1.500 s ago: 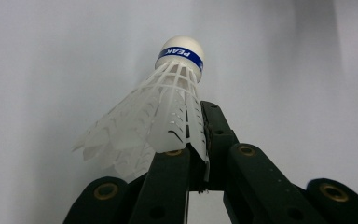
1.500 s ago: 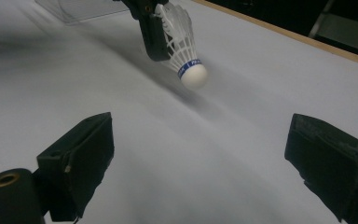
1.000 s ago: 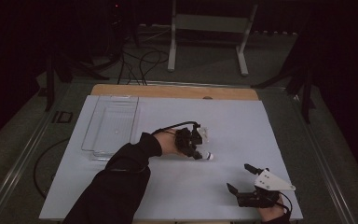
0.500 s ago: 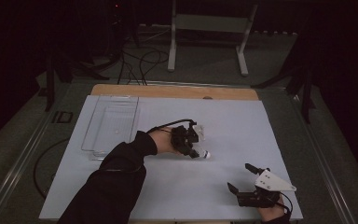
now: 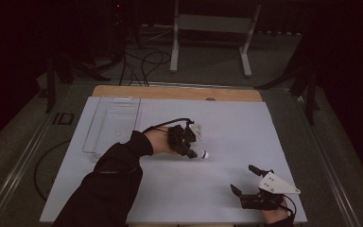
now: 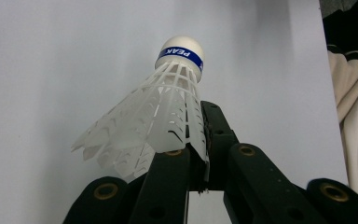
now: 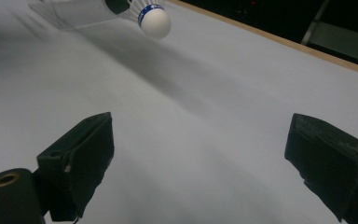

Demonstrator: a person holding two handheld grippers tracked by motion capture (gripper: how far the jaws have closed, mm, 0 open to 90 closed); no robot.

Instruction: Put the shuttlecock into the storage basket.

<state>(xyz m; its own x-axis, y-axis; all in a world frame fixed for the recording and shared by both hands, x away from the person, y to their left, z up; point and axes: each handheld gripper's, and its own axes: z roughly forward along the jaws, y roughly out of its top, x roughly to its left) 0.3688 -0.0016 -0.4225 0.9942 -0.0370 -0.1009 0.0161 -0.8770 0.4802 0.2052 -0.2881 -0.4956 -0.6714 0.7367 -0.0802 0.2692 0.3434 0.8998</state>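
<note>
The left gripper (image 5: pixel 189 144), jaws clenched on the skirt of the white plastic shuttlecock with the blue band (image 6: pixel 161 109), has drifted from mid-bench toward the clear plastic tray (image 5: pixel 111 124) at the far-left corner, likely its drop-off. The right gripper (image 5: pixel 251 178) waits, jaws released, at the near-right corner.

The right gripper (image 7: pixel 200 154) hovers low over a white worktop (image 7: pixel 205 116), its two black fingers (image 7: pixel 81 158) spread wide apart with nothing between them. At the top of the frame, well beyond the fingers, a white shuttlecock (image 7: pixel 151 18) with a blue band round its rounded cork points toward the camera. A wooden edge (image 7: pixel 279 39) borders the worktop's far side against a dark background.
</note>
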